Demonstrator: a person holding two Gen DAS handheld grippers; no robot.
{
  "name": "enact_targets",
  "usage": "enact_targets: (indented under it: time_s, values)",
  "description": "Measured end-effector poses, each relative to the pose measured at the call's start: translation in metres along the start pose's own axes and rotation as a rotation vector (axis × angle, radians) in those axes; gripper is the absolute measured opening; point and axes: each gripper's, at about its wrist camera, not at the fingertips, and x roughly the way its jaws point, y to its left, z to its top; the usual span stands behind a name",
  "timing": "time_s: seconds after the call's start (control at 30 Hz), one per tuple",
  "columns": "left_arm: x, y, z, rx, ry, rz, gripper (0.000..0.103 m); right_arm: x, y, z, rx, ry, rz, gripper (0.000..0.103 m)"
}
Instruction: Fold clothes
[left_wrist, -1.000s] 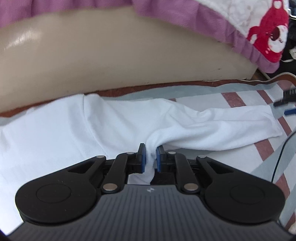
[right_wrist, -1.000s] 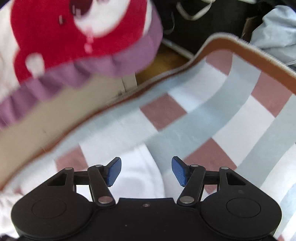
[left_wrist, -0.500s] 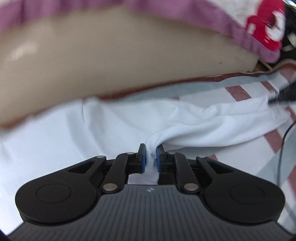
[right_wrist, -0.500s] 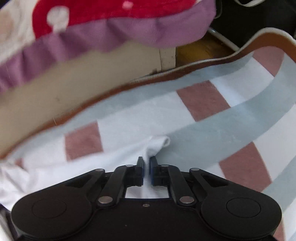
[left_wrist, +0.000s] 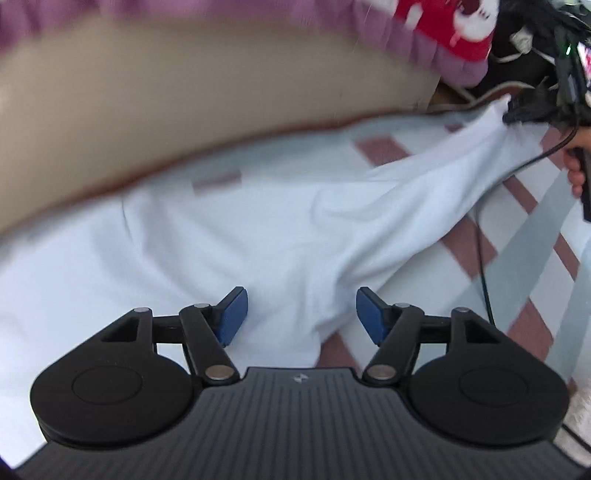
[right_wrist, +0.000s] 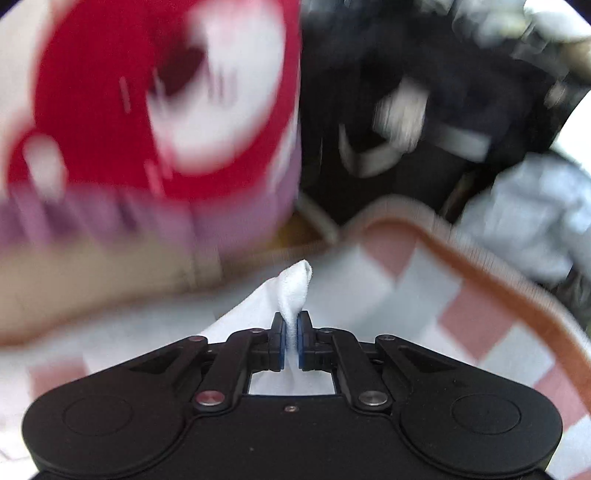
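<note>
A white garment (left_wrist: 229, 236) lies spread on a striped mat (left_wrist: 524, 266). My left gripper (left_wrist: 301, 317) is open and empty, just above the garment's near edge. My right gripper (right_wrist: 291, 343) is shut on the end of the white sleeve (right_wrist: 293, 288) and holds it lifted off the mat. In the left wrist view the right gripper (left_wrist: 532, 107) shows at the far right, pulling the sleeve (left_wrist: 461, 158) up and taut.
A beige bed side (left_wrist: 184, 110) with a purple-frilled red and white blanket (left_wrist: 443, 37) runs along the far side. The mat's brown edge (right_wrist: 480, 258) curves at the right, with dark clutter (right_wrist: 424, 110) and a pale blue cloth (right_wrist: 528, 221) beyond. A black cable (left_wrist: 484, 258) crosses the mat.
My left gripper let go of the garment fold and opened. My right gripper closed on the sleeve end and lifted it up and away.
</note>
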Motion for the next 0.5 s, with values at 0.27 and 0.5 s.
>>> enact_targets:
  time_s: [0.27, 0.5]
  values:
    - [-0.059, 0.065, -0.029, -0.151, 0.033, -0.049, 0.074, -0.022, -0.005, -0.001, 0.104, 0.011, 0.135, 0.055]
    - [-0.129, 0.182, -0.046, -0.425, -0.090, 0.372, 0.076, -0.084, 0.089, 0.000, 0.128, 0.043, 0.909, 0.055]
